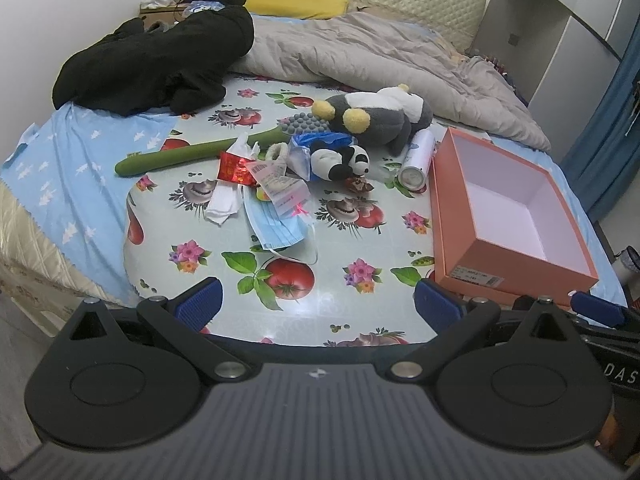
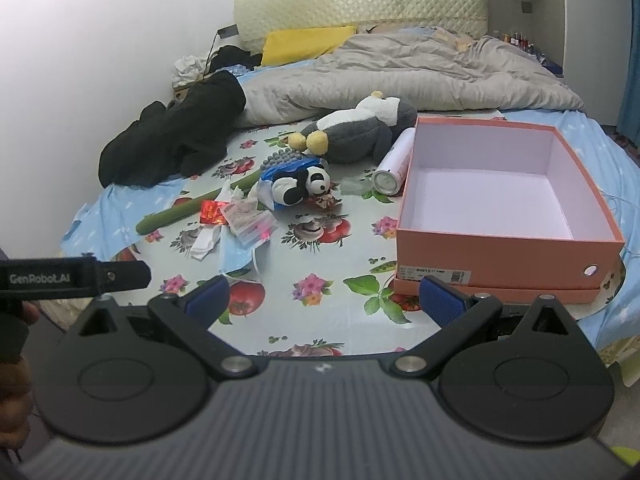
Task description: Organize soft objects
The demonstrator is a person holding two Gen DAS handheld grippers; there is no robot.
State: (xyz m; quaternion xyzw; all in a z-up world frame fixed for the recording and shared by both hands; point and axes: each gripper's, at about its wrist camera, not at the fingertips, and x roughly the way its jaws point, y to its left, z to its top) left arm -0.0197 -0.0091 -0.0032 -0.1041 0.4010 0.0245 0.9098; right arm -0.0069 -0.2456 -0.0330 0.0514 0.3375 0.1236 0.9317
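A small panda plush lies in a pile of clutter on the flowered mat. Behind it lies a larger grey-and-white plush with yellow feet. An empty orange box with a white inside stands at the right. My left gripper is open and empty above the mat's near edge. My right gripper is open and empty, near the box's front left corner. Both are well short of the plushes.
The pile also holds a long green stick, a red packet, paper tags, tissue, a blue face mask and a white spray can. Black clothing, a beige quilt and a yellow pillow lie behind.
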